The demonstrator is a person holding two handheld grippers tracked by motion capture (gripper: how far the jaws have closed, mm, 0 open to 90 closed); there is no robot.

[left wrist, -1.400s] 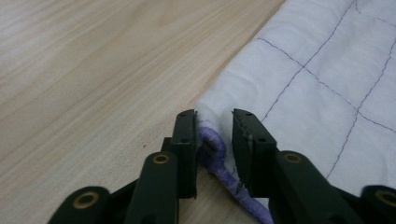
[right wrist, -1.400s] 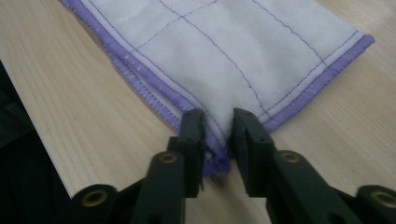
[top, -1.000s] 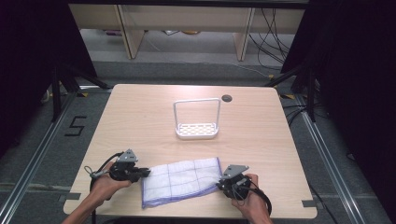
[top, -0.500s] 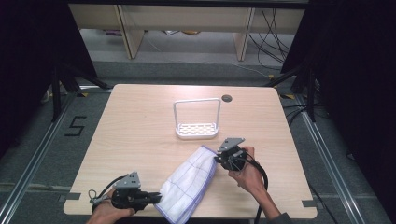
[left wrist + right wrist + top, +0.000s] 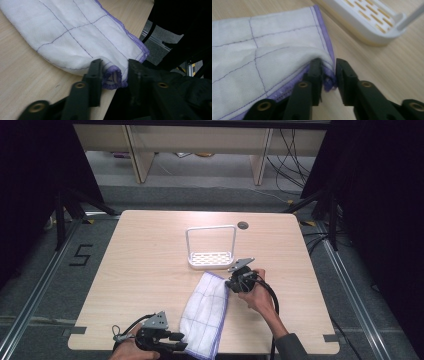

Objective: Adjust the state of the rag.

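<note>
Counter: light wood top, seen from above in the high view, with a small dark round fitting near its far edge. White rack: slotted base with an upright wire loop, standing a little beyond centre; its corner also shows in the right gripper view, near the cloth but apart from it. Cloth: white, stitched in a grid, purple hem, folded into a long strip that lies flat on the counter and runs from just in front of the rack down to the near edge, where its end reaches over the lip. Right gripper: held in the person's right hand at the far end of the cloth, by the far right corner. In the right gripper view the jaws have just been opening; the hemmed corner sits between them, slack, with a gap showing on the right-hand pad, so the grip is loosened and not pressing. Left gripper: held in the left hand at the near edge of the counter, at the cloth's near corner. In the left gripper view its jaws have likewise just been opening and stand partly apart; the folded purple hem bulges between them, resting against the pads without being squeezed flat. Cables trail from both grippers toward the person.
</note>
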